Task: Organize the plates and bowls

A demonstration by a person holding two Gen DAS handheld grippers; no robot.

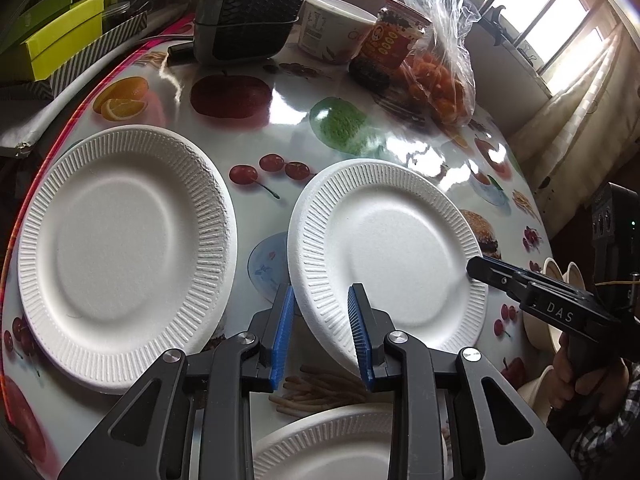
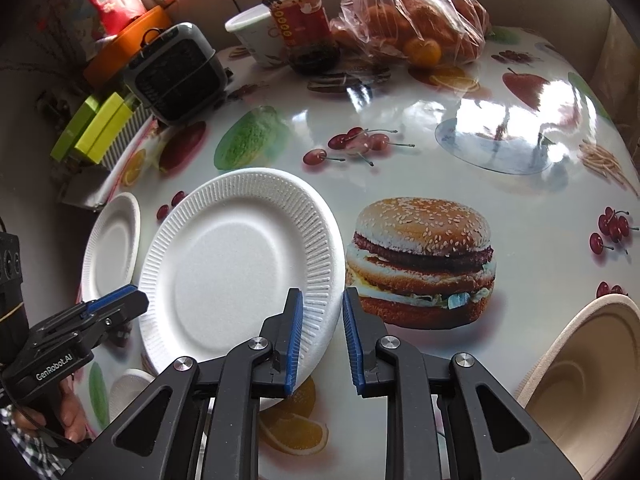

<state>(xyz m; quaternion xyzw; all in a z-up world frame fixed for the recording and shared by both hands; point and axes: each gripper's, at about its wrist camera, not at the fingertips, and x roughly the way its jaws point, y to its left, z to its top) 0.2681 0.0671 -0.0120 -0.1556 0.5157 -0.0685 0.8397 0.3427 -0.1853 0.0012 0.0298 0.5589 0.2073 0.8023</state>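
**A:** What is nearest to the cameras?

**B:** In the left wrist view the left gripper (image 1: 322, 332) has its two blue pads spread apart. The near rim of the middle plate (image 1: 384, 256) lies between them, but the pads are not pressing on it. Below this gripper, at the bottom edge, there is a third plate (image 1: 332, 444), partly hidden.

**A:** And the other hand?

**B:** In the right wrist view the right gripper (image 2: 322, 340) is also spread. Its left pad is over the right rim of the middle plate (image 2: 240, 264), and its right pad is just outside the rim, above the table. I cannot tell if the pad touches the plate. A beige bowl (image 2: 584, 392) stands at the lower right, near this gripper.

**A:** Where are the other things?

**B:** A second plate (image 1: 124, 256) lies flat to the left of the middle one, close to it but apart, with printed cherries between them. All lie on the table (image 1: 360, 128), which has a glossy cloth with pictures of fruit and a burger. Farther away, at the back, I see a grey box with a grille (image 1: 252, 8), a white tub (image 1: 332, 28), a jar with a red label (image 1: 392, 40) and a clear bag of orange fruit (image 1: 440, 80).
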